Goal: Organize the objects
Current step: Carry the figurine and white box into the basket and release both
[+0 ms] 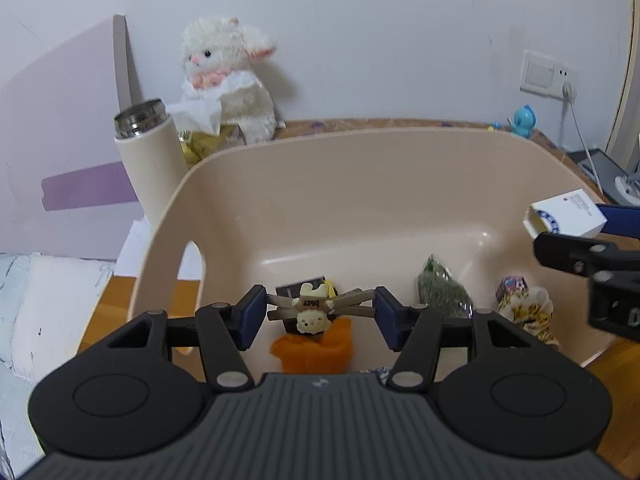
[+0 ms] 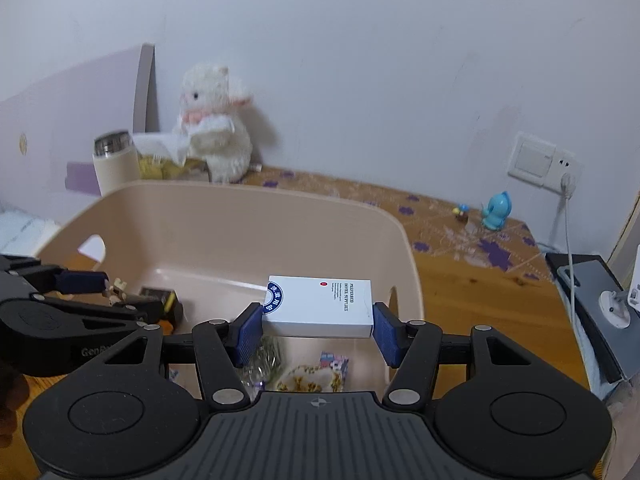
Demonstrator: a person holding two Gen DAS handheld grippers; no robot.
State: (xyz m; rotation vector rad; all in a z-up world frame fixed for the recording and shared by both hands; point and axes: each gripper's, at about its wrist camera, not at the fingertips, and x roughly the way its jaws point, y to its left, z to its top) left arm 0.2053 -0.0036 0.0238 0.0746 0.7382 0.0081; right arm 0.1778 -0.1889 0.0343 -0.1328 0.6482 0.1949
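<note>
A beige plastic bin [image 1: 360, 184] [image 2: 248, 216] stands on the wooden table. My left gripper [image 1: 318, 314] is shut on a hair clip with a small cream figure [image 1: 310, 308], held over the bin's near side, above an orange cloth [image 1: 316, 346]. It shows in the right wrist view [image 2: 102, 286] at the left. My right gripper [image 2: 318, 326] is shut on a white box with a blue seal [image 2: 320, 306], held over the bin's right side. The box also shows in the left wrist view [image 1: 564, 218]. Inside the bin lie a dark small box [image 2: 160, 298], a green packet [image 1: 442, 292] and a floral pouch [image 1: 528, 312].
A white plush rabbit [image 1: 228, 80], tissues and a cream flask [image 1: 148, 152] stand behind the bin at the wall. A blue toy [image 2: 496, 210] sits at the back right near a wall socket [image 2: 540, 160] with a cable. A dark device [image 2: 592, 304] lies at the right edge.
</note>
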